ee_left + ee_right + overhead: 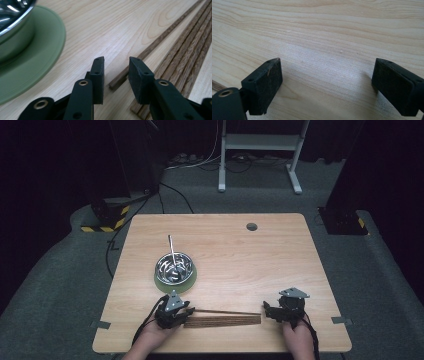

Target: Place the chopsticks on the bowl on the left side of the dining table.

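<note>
Chopsticks: a flat bundle (pixel 222 321) lies at the 6 o'clock edge of the table (pixel 250 265), running from 9 toward 3 o'clock between my two hands. One single chopstick (pixel 225 312) lies just beyond the bundle, slightly angled to it, its near end touching or almost touching the rest; I cannot tell which.

In the left gripper view the single stick (pixel 155 42) runs up toward 1 o'clock from its blunt end, which lies on the wood in the gap ahead of my jaws. The bundle (pixel 185 55) lies alongside it on the 3 o'clock side, partly passing under my right-hand jaw.

My left gripper (pixel 171 310), seen from above, sits at the bundle's 9 o'clock end. Its pads stand a narrow gap apart and grip nothing (pixel 116 71).

My right gripper (pixel 285 311) sits at the bundle's 3 o'clock end, just off its tip. In its own view the jaws are spread wide over bare wood grain (pixel 325 82), nothing between them. A sliver of darker wood shows at that view's 8 o'clock edge; too little to name.

Outward, toward 10 o'clock from my left hand (pixel 150 337): a shiny steel bowl (pixel 174 268) on a green plate (pixel 162 282), near my gripper but apart from it. A thin metal handle (pixel 171 246) rises out of the bowl toward 12 o'clock. In the left gripper view the plate (pixel 37 57) and the bowl's rim (pixel 15 12) fill the 10 o'clock corner.

Far side: a small round hole (pixel 251 226) in the tabletop near 12 o'clock.
</note>
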`<action>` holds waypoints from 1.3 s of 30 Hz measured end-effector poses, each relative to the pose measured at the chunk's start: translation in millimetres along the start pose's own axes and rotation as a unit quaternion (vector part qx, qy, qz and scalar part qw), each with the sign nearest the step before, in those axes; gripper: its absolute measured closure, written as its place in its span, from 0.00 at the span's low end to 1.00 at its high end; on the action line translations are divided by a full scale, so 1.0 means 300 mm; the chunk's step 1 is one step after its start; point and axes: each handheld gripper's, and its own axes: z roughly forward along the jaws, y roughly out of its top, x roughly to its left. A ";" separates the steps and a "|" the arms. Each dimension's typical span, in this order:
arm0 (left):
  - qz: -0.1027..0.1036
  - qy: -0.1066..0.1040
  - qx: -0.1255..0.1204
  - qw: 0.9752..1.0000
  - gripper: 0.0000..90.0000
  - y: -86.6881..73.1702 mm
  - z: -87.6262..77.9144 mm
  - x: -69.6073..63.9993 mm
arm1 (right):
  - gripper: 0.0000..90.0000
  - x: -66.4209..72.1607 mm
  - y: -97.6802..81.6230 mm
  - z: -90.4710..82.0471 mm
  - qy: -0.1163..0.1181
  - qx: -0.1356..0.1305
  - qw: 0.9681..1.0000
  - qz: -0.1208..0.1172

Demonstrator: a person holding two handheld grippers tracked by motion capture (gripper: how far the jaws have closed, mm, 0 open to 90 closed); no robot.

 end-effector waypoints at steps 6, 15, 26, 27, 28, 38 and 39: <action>-0.002 -0.001 -0.005 1.000 0.80 -0.004 0.001 0.005 | 0.10 -0.001 0.000 0.001 -0.001 -0.001 1.000 -0.002; 0.001 0.007 -0.010 1.000 0.89 -0.011 -0.002 -0.001 | 0.10 0.001 0.000 0.000 -0.001 0.000 1.000 0.002; -0.014 0.031 -0.003 0.999 0.82 -0.013 -0.012 0.010 | 0.10 0.000 0.000 0.000 0.000 -0.001 1.000 -0.002; -0.013 0.034 -0.002 0.999 0.80 -0.010 -0.009 0.012 | 0.10 0.000 0.000 0.000 0.001 -0.001 1.000 -0.001; -0.015 0.038 0.001 0.999 0.78 -0.005 -0.006 0.015 | 0.10 0.000 0.000 0.000 0.000 -0.001 1.000 -0.002; -0.003 0.021 -0.007 1.000 0.72 0.016 0.027 0.020 | 0.10 0.001 0.000 0.000 0.003 0.000 1.000 -0.001; -0.005 0.019 -0.009 1.000 0.74 0.014 0.026 0.019 | 0.10 0.000 0.000 0.000 0.003 -0.001 1.000 -0.003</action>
